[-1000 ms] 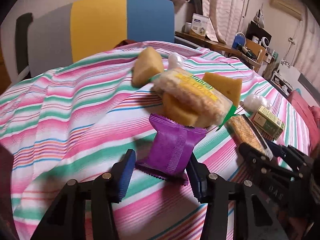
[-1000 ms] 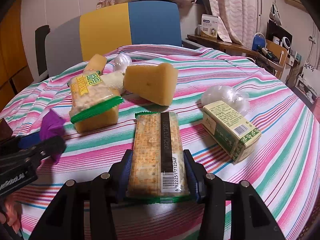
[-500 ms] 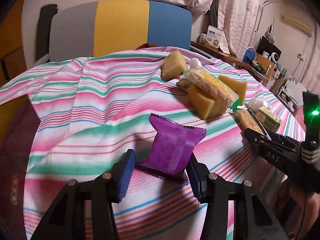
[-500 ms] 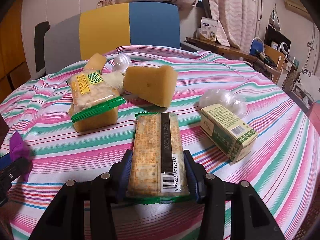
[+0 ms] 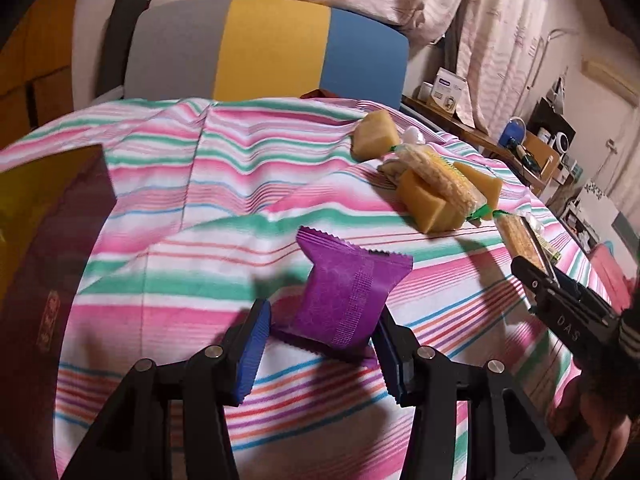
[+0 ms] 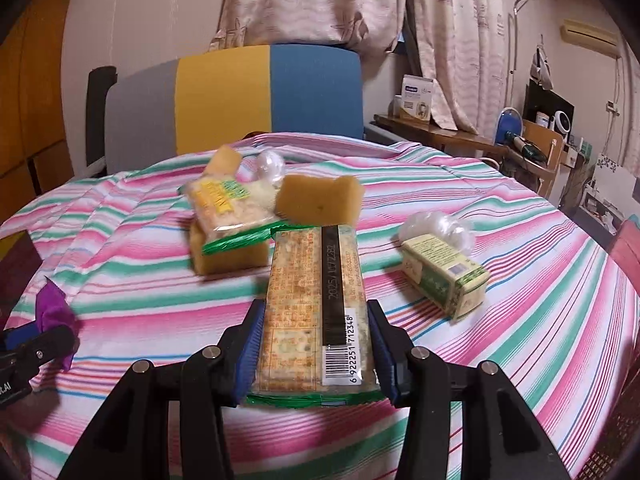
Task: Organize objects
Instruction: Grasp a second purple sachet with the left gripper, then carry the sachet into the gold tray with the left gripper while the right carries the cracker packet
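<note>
My left gripper (image 5: 320,344) is shut on a purple snack packet (image 5: 348,300) and holds it above the striped tablecloth (image 5: 180,280). My right gripper (image 6: 314,344) is shut on a long cracker packet (image 6: 316,308) with a barcode, lifted off the cloth. In the right wrist view the left gripper (image 6: 36,340) shows at the left edge with the purple packet (image 6: 52,308). In the left wrist view the right gripper (image 5: 560,300) shows at the right with the cracker packet (image 5: 524,240).
Yellow sponge blocks (image 6: 316,200) and a green-edged snack packet (image 6: 228,212) lie mid-table. A green box (image 6: 444,276) and a clear plastic bag (image 6: 440,228) lie right. A dark red box (image 5: 44,280) stands left. A chair (image 6: 240,96) stands behind.
My left gripper has swung left with the purple packet toward the dark red box. My right gripper has lifted the cracker packet off the cloth.
</note>
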Tool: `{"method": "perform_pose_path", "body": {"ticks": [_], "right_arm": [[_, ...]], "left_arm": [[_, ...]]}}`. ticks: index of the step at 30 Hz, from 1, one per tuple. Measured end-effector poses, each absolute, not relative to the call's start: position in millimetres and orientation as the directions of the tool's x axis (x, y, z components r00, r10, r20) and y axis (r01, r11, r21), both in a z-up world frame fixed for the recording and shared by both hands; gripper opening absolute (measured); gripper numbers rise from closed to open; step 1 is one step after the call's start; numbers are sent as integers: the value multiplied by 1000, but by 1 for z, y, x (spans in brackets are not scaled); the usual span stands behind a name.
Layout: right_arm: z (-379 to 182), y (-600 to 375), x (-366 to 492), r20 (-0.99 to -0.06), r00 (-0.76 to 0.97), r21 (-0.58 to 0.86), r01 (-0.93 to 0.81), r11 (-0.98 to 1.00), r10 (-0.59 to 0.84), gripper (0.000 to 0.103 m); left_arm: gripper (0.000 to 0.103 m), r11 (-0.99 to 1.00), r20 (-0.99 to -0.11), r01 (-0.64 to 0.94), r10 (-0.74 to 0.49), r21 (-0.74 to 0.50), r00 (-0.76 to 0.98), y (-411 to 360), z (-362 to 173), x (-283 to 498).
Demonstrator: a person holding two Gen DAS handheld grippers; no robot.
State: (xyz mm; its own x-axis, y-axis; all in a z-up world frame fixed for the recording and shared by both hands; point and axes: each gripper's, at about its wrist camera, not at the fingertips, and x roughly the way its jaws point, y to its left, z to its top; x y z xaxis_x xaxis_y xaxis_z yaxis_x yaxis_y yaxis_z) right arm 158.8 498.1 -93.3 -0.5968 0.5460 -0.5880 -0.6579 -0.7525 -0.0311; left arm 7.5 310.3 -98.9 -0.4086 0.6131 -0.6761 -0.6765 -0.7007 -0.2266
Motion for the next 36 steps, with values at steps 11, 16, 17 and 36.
{"method": "perform_pose_path", "body": {"ticks": [11,16,17,36], "right_arm": [[-97,493,161,-591,-599,-20,-659,-752,540,49],[-96,488,162,-582,-596,-29,-664,-747,553,49],[-96,487,162,-581,-598,-31,-662,-749,552,49],[-87,443,185,-572,-695,134,-603,-787,435,49]], "left_arm": [[51,-667,-592,-686,689,-292,-418,261,-62,47],[51,-662,-572,-702,693,-261,-440,247,-46,56],[51,-666,-576,-698,689,-263,-440,243,-46,56],[51,-776,-585,-577,599,-254,-547,148,-27,20]]}}
